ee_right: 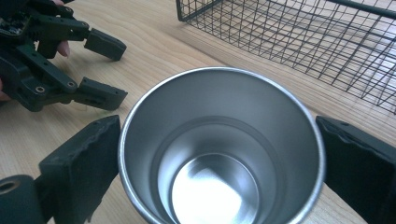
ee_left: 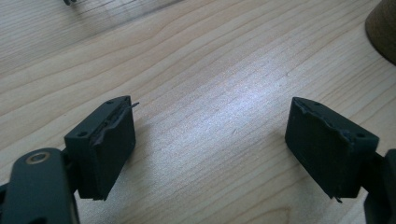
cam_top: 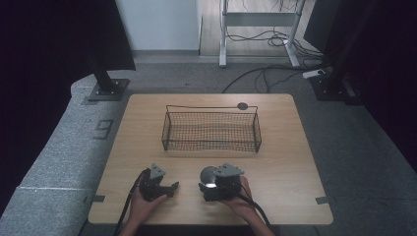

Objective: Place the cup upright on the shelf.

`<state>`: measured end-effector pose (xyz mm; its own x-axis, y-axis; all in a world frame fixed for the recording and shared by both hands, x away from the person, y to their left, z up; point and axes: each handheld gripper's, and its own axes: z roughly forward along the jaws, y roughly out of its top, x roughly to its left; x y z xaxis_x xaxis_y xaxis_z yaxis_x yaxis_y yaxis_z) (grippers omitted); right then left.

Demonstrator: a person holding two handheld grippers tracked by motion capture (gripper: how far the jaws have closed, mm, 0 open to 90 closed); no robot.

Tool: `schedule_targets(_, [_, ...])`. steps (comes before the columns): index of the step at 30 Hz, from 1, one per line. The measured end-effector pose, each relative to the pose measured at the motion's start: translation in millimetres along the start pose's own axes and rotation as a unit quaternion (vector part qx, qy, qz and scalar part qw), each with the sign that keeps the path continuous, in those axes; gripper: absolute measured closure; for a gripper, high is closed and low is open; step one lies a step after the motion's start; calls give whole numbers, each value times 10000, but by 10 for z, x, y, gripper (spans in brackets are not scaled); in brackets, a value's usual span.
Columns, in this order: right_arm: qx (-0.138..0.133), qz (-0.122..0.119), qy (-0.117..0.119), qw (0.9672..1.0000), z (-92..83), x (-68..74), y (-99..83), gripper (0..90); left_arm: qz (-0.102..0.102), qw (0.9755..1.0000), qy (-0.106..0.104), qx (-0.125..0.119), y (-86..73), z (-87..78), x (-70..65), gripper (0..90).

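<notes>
Item: steel cup (ee_right: 219, 149); upright on the table (cam_top: 290, 147), mouth up, empty inside; sits at near edge, right of centre, between jaws of right gripper (ee_right: 219, 154). Right gripper: jaws either side of cup rim, pads at or v. close to the wall; can't tell if they press yet, so firm hold unconfirmed; prob. set this way to pinch cup across its width for a lift. Left gripper (ee_left: 210, 140): jaws wide apart, nothing between them but bare wood; held low just left of the cup, apart from it, likely parked out of the way.

Other: wire basket (cam_top: 211, 130); mid-table, beyond both grippers, open top, empty; likely drop spot for cup. Small dark round disc (cam_top: 242, 105) behind basket. Obstacles: near basket wall is the one thing to clear; route from cup to basket otherwise open.
</notes>
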<state>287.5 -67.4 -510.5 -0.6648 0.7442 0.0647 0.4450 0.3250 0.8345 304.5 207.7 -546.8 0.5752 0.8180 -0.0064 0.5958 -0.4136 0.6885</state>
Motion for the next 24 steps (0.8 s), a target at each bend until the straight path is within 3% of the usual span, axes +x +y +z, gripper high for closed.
schedule_targets(7, [-14, 37, 63, 10000, 55, -29, -35, 133, 6, 10000, -1, 7, 0, -1, 1, 162])
schedule_targets(24, [-50, 97, 91, 9999, -14, -97, -14, 139, 3, 10000, -6, 5, 0, -1, 2, 160])
